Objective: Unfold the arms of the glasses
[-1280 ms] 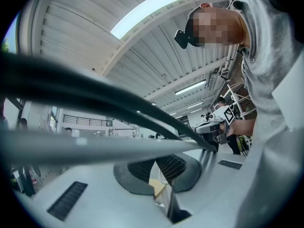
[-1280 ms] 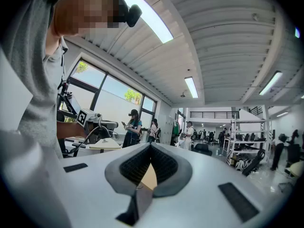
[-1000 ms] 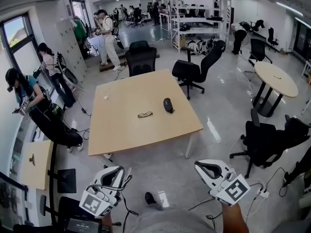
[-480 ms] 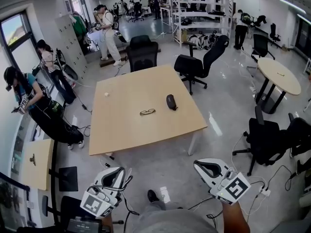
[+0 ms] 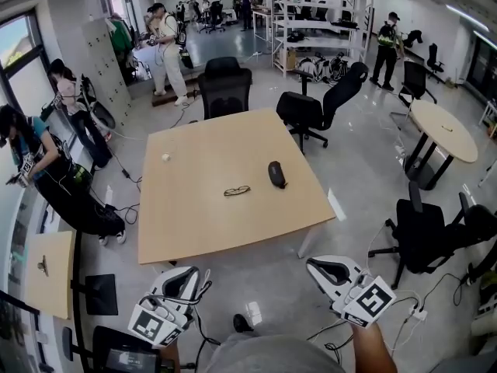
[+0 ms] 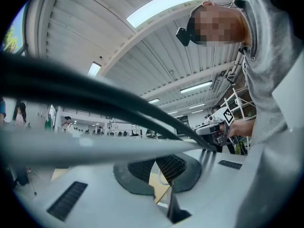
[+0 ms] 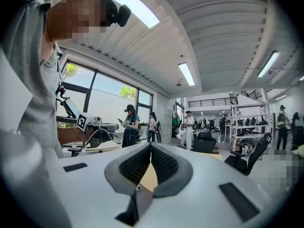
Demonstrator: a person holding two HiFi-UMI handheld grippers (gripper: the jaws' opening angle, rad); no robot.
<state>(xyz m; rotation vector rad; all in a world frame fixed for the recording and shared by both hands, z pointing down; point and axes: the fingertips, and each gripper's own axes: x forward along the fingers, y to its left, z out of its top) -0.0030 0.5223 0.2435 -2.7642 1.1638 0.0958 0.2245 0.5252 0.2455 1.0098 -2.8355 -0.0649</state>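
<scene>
I have walked a bit closer to the tabletop (image 5: 194,224). In the head view it looks nearer than it did 1 second ago, and my 2 claws have come along with me. That means I am only on my way, and the real job has not started yet. My left claw (image 5: 183,277) is pressed together with nothing in it, and a dark cable runs across its own view. My right claw (image 5: 324,269) is pressed together too and it is also empty. Both hang low over the floor, on the near side of the tabletop. The glasses (image 5: 237,190) lie near the middle of the tabletop, far ahead of both claws and well apart from them. Going left to right, they sit between my 2 claws. A dark oval thing (image 5: 276,174) lies just to the right of the glasses. The glasses are too small here to tell if the arms are folded. I think I must get closer and spread my claws before I can touch them.
</scene>
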